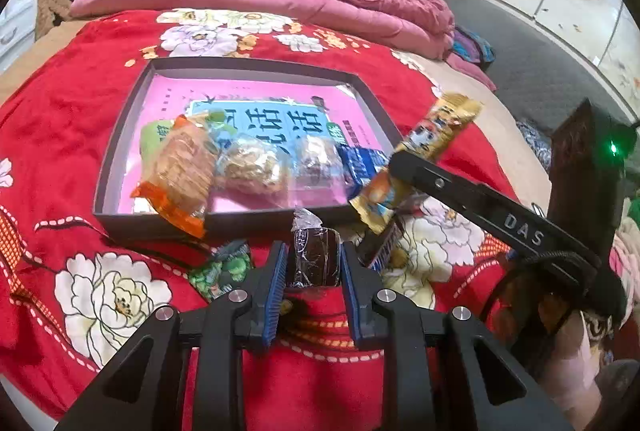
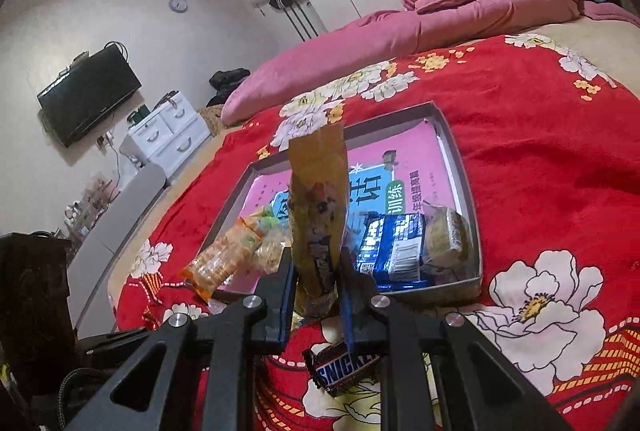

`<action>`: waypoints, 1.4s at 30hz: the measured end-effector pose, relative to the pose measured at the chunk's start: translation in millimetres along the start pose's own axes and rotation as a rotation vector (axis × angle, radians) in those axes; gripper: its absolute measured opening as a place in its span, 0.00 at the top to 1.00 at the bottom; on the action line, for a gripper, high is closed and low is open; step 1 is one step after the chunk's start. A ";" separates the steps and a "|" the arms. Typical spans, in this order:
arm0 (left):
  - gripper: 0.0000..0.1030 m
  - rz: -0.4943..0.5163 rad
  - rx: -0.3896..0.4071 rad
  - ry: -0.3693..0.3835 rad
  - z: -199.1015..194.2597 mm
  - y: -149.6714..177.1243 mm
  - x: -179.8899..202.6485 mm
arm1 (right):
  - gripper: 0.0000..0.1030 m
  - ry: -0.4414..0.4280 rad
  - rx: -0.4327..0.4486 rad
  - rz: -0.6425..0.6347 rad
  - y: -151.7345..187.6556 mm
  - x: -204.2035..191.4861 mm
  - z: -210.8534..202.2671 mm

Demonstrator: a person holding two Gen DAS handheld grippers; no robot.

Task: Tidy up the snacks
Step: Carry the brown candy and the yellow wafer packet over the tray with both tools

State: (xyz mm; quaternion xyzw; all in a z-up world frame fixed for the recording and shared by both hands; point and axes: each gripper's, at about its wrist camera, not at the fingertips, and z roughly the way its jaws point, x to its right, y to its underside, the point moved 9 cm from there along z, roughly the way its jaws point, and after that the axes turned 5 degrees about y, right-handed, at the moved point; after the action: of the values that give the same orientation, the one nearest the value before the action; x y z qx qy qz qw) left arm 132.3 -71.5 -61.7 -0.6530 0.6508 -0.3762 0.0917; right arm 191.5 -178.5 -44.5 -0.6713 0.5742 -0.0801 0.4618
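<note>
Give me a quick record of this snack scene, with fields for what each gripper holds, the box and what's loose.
surface: red floral blanket
box: open, holds several snacks
left gripper: shut on dark wrapped cake
right gripper: shut on yellow packet
outside box: Snickers bar, green packet
overhanging box edge: orange packet

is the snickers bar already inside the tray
No, the Snickers bar lies on the red blanket just below the right gripper, outside the near wall of the tray.
</note>
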 end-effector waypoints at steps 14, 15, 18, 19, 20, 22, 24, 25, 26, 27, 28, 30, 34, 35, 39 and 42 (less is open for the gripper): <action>0.73 -0.060 0.019 -0.041 5.8 -20.4 -22.1 | 0.81 0.014 0.012 0.036 -8.0 1.1 5.4; 0.73 -0.063 0.018 -0.046 6.8 -20.9 -23.5 | 0.81 0.017 0.013 0.037 -8.2 1.3 6.0; 0.73 -0.081 0.015 -0.062 10.5 -24.4 -32.1 | 0.81 0.020 0.015 0.042 -8.8 2.6 6.8; 0.73 -0.089 0.015 -0.068 11.8 -25.4 -35.4 | 0.81 0.020 0.015 0.044 -9.3 2.9 7.2; 0.73 -0.096 0.014 -0.071 13.1 -26.4 -38.0 | 0.81 0.022 0.016 0.045 -10.0 3.6 7.7; 0.73 -0.119 0.011 -0.072 15.0 -28.1 -44.3 | 0.81 0.024 0.017 0.049 -10.6 4.8 8.4; 0.73 -0.128 0.010 -0.081 16.2 -29.3 -49.2 | 0.81 0.028 0.017 0.052 -10.3 5.4 8.7; 0.73 -0.131 0.008 -0.091 16.4 -30.0 -51.9 | 0.81 0.029 0.017 0.054 -10.0 5.4 8.8; 0.73 -0.135 0.009 -0.093 16.6 -30.6 -53.7 | 0.81 0.031 0.018 0.054 -9.8 5.9 9.0; 0.73 -0.141 0.009 -0.092 16.9 -31.3 -55.5 | 0.81 0.035 0.019 0.054 -10.0 6.4 9.1; 0.73 -0.144 0.008 -0.094 17.5 -32.5 -57.1 | 0.81 0.034 0.019 0.055 -10.4 6.9 9.2; 0.73 -0.146 0.009 -0.097 18.4 -34.9 -59.5 | 0.81 0.038 0.021 0.055 -10.4 7.8 9.5; 0.73 -0.145 0.010 -0.107 21.0 -40.0 -64.1 | 0.81 0.040 0.019 0.057 -10.4 7.7 10.6; 0.73 -0.147 0.009 -0.107 22.0 -41.0 -65.1 | 0.81 0.039 0.015 0.057 -10.1 7.8 11.6; 0.73 -0.160 0.002 -0.110 27.0 -44.6 -71.6 | 0.81 0.048 0.012 0.051 -10.9 7.7 14.4; 0.73 -0.170 -0.001 -0.109 29.4 -45.7 -75.0 | 0.81 0.051 0.011 0.050 -12.0 7.4 16.6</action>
State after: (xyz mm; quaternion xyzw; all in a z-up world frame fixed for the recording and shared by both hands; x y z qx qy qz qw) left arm 195.7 -7.2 -82.4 -0.7256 0.5873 -0.3460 0.0944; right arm 212.9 -177.0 -48.5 -0.6517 0.6021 -0.0889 0.4526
